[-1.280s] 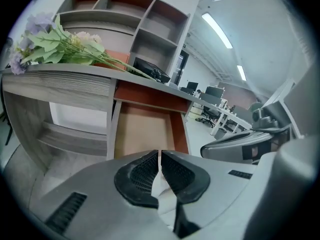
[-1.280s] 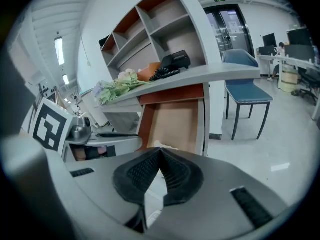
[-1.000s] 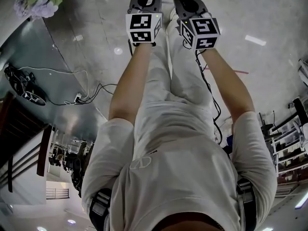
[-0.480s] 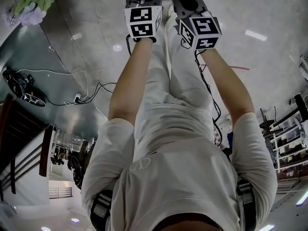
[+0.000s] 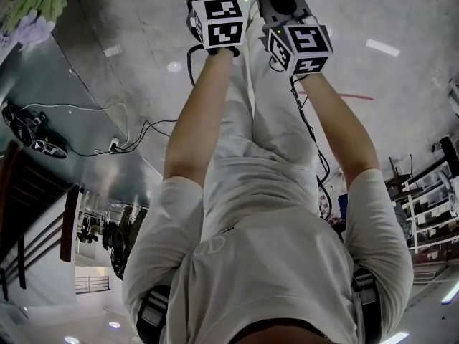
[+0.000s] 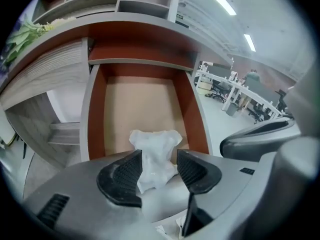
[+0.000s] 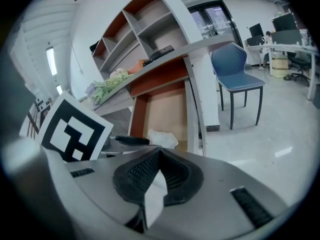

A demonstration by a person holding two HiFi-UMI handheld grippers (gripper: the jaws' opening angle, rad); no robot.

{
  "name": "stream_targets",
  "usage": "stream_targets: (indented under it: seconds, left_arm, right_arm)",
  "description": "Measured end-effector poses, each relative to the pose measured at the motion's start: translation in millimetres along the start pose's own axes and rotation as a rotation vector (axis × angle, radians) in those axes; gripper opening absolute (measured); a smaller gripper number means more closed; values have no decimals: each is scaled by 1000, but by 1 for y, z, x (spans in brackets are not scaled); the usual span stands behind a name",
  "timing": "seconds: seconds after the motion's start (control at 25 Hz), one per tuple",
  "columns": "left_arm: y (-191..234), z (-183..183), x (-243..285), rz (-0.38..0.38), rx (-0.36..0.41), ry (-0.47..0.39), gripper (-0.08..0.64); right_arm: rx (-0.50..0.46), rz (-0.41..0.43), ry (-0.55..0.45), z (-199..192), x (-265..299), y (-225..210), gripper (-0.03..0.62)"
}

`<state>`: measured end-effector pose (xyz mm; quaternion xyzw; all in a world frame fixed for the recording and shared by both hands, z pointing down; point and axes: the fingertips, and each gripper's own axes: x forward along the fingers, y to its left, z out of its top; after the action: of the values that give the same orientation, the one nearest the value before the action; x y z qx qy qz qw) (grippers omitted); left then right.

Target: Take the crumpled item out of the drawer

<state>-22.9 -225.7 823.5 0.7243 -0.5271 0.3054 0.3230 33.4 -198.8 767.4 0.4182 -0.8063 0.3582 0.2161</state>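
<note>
Left gripper (image 6: pixel 158 160) hangs over the open drawer (image 6: pixel 96 119), its jaws spread wide, having just been opening. The crumpled white item (image 6: pixel 155 143) sits loose between them at the drawer's near end. Just to the right, the right gripper (image 7: pixel 159 165) has its jaws closed on a white paper slip (image 7: pixel 154 200).

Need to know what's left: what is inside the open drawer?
One crumpled paper near the front of the drawer; floor behind it bare. The left gripper, jaws just opened around the paper, covers the front edge.
</note>
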Motion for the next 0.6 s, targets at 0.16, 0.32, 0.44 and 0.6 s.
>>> stream_targets:
  seconds: [0.16,0.32,0.44,0.6]
  left_arm:
    - [-1,3,6,14,-32,19,219]
    - [0,0,11,42,-49,56,219]
    - [2,-3,14,60,-54,92,219]
    - [9,-7,17,95,-44,127,177]
  right_arm:
    - [9,-3,-1,-3,0,-3,2]
    - [20,-8,2,-8,-1,-7,2]
    - [25,-7,5,-12,-2,-8,2]
    - [29,-4,7,-16,-1,-8,2]
